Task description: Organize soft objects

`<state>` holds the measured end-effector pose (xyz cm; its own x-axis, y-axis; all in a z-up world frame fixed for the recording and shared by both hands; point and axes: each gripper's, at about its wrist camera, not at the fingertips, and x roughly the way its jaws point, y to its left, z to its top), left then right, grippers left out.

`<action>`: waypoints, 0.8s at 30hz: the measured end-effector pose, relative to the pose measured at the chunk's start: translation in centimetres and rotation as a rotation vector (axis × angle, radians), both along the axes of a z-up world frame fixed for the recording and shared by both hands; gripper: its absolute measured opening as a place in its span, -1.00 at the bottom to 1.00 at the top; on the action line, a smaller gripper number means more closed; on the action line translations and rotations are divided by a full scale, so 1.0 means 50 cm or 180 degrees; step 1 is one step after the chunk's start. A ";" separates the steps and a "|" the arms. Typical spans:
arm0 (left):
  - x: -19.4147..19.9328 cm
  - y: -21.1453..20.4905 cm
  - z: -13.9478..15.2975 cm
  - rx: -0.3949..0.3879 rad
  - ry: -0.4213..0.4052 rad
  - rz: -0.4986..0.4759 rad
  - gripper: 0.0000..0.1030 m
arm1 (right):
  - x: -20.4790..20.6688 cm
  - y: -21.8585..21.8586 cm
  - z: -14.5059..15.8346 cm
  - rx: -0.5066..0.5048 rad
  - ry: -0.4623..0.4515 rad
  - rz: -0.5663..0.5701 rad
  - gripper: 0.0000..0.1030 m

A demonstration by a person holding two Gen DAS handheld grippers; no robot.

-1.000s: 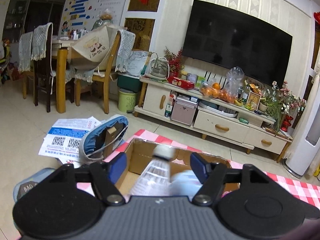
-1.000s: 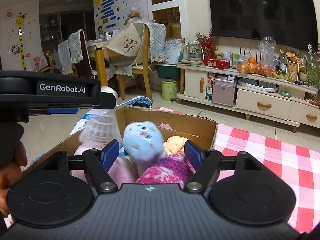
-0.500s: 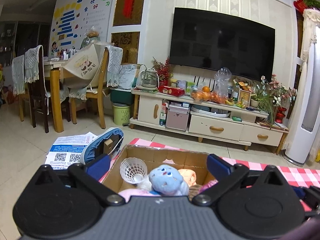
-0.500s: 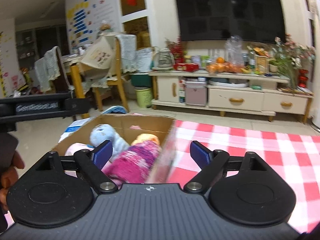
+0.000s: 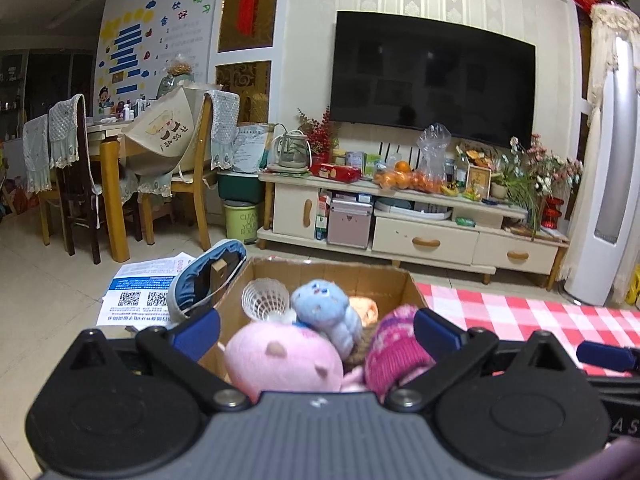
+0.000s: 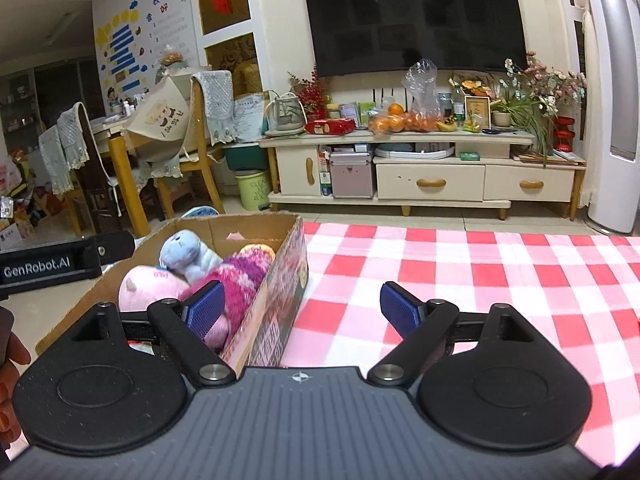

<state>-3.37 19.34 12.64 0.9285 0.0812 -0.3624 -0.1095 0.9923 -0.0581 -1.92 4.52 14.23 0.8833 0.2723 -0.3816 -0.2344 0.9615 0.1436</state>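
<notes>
Both grippers stand wide and hold nothing. Left gripper (image 5: 316,330) hangs at the bottom of its view over the box (image 5: 384,278), its blue fingers (image 5: 196,330) spread to either side of the toys. Inside the box lie a pink plush (image 5: 282,356) nearest the camera, a blue plush (image 5: 326,310) just behind it, a magenta knit (image 5: 394,346) at right, and a white mesh cup (image 5: 264,300) toward the back left. Right gripper (image 6: 302,306) sits at lower centre of its view, straddling the box's right wall (image 6: 280,300): one finger over the toys, the other over the checked cloth (image 6: 480,272). The box sits at the cloth's left edge.
</notes>
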 end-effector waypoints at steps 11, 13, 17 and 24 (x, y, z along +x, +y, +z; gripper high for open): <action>-0.091 -0.012 -0.019 0.0099 0.0080 -0.0078 0.98 | -0.070 0.009 -0.021 -0.0097 0.0097 0.0037 1.00; -0.106 -0.013 -0.022 0.0124 0.0094 -0.0093 0.98 | -0.081 0.008 -0.023 -0.0109 0.0115 0.0048 1.00; -0.133 -0.012 -0.027 0.0092 0.0108 -0.0108 0.98 | -0.104 0.009 -0.025 -0.0128 0.0133 0.0076 1.00; -0.178 0.003 -0.042 0.0140 0.0112 -0.0083 0.98 | -0.141 0.004 -0.026 -0.0063 0.0128 0.0094 1.00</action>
<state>-12.26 19.48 10.55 0.9173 0.0737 -0.3914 -0.0847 0.9963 -0.0109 -8.97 4.72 12.93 0.8588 0.2900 -0.4222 -0.2571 0.9570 0.1345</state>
